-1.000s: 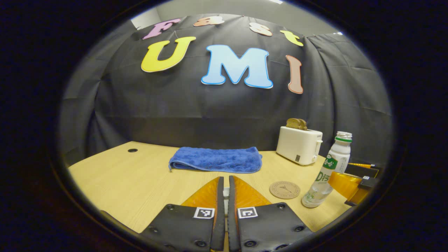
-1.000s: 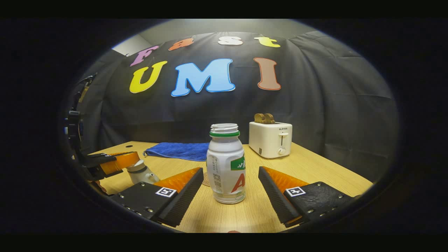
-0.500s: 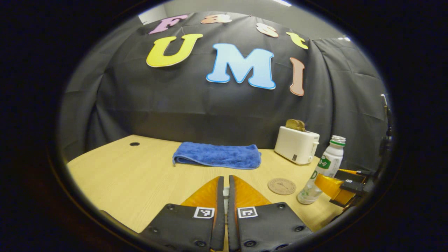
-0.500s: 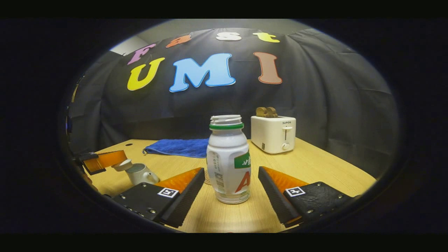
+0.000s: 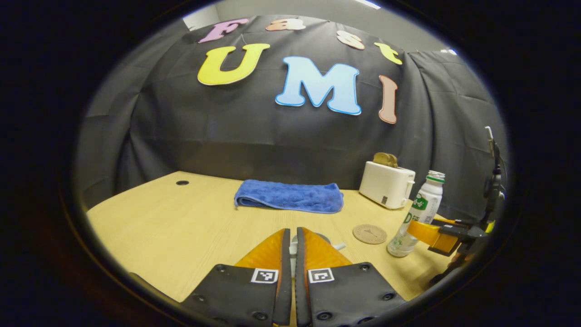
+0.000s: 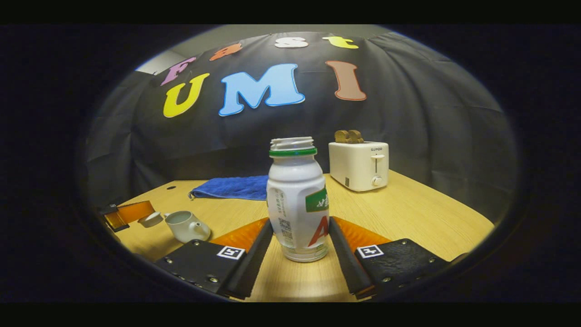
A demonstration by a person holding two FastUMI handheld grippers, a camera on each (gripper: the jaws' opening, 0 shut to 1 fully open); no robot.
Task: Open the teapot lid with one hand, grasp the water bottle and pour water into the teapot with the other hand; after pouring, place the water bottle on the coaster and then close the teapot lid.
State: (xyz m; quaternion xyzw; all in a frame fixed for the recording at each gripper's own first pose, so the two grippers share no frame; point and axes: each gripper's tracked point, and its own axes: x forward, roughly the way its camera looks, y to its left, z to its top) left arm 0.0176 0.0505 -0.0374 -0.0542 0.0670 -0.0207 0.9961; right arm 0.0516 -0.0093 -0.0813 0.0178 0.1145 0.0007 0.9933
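The white water bottle (image 6: 297, 200), uncapped with a green neck ring, stands upright on the wooden table. My right gripper (image 6: 300, 222) is shut on its lower body, one finger pressing each side. The white teapot (image 6: 184, 225) sits open at the left. Just left of it, my left gripper (image 6: 125, 214) holds the small white lid (image 6: 150, 219). In the left gripper view, my left gripper (image 5: 290, 231) is shut, with a bit of white lid between its fingers. The bottle (image 5: 420, 211) and right gripper (image 5: 435, 231) show at the right, next to the round brown coaster (image 5: 370, 234).
A white toaster (image 6: 359, 165) with bread in it stands at the back right of the table (image 6: 408, 213). A folded blue towel (image 5: 290, 196) lies along the back by the black cloth wall. A small cable hole (image 5: 182, 182) is at the far left.
My right gripper's fingers closed from wide apart onto the bottle. My left gripper lifted the lid off the teapot and carried it to the teapot's left.
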